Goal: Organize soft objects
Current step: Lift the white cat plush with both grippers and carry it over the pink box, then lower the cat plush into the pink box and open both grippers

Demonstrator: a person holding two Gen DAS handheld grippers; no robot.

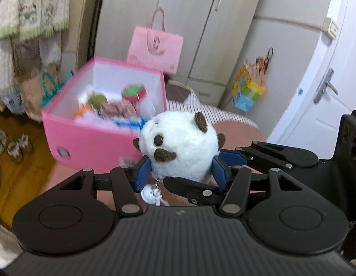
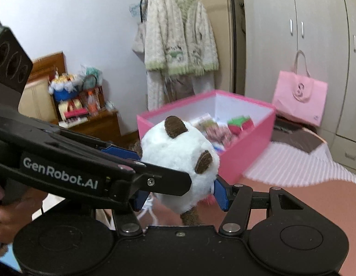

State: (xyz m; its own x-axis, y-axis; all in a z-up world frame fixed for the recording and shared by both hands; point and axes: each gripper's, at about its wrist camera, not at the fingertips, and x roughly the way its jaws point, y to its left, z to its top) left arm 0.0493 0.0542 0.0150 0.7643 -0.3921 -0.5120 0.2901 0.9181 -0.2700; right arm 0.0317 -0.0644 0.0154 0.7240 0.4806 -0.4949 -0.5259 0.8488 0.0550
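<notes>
Both grippers, left gripper [image 1: 181, 172] and right gripper [image 2: 181, 194], clamp the plush toy [image 1: 180, 142].

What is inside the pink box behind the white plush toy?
The pink box holds several blurred soft items, among them a red and green item. The white plush toy and the box's front wall cover the rest.

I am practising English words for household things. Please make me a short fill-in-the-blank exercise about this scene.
1. Both grippers, left and right, hold one white plush ____.
2. The open storage box is ____ in colour.
3. A pink ____ hangs on the wardrobe door.
4. A fluffy cardigan hangs on a clothes ____.

Missing words: toy; pink; bag; hanger
</notes>
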